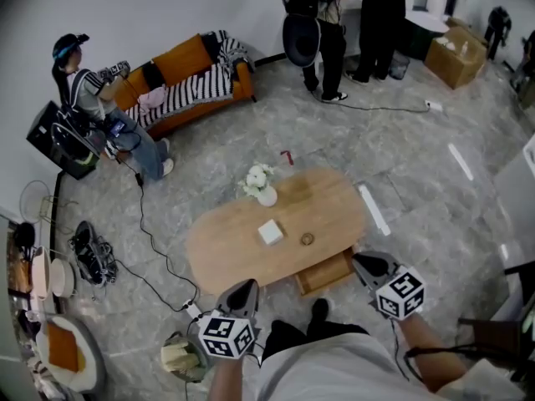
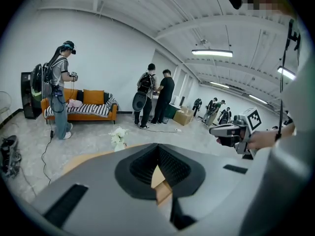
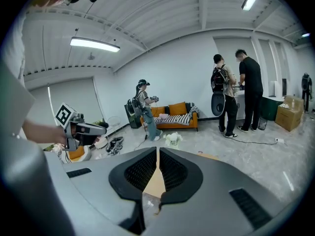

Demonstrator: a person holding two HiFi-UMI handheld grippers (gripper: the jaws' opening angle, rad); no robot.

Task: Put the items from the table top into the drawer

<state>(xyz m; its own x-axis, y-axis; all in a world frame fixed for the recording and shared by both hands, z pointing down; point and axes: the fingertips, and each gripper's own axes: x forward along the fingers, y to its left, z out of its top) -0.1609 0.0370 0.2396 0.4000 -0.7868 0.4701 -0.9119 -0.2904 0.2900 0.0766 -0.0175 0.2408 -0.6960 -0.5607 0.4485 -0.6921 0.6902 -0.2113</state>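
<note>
A: Two small items sit mid-table [image 1: 226, 253]: white square block [image 1: 270, 231], brown round piece [image 1: 307, 239]. The drawer [image 1: 326, 272] underneath stands open.

B: Looks like the approach step. Left gripper [image 1: 244, 291] and right gripper [image 1: 368, 266] are both pinched closed, empty, short of the table edge. Next: open one over the block.

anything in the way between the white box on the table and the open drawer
Nothing visible. The white box sits free on the table; the small round thing lies to its right, the vase beyond it, and the drawer stands open at the near edge.
</note>
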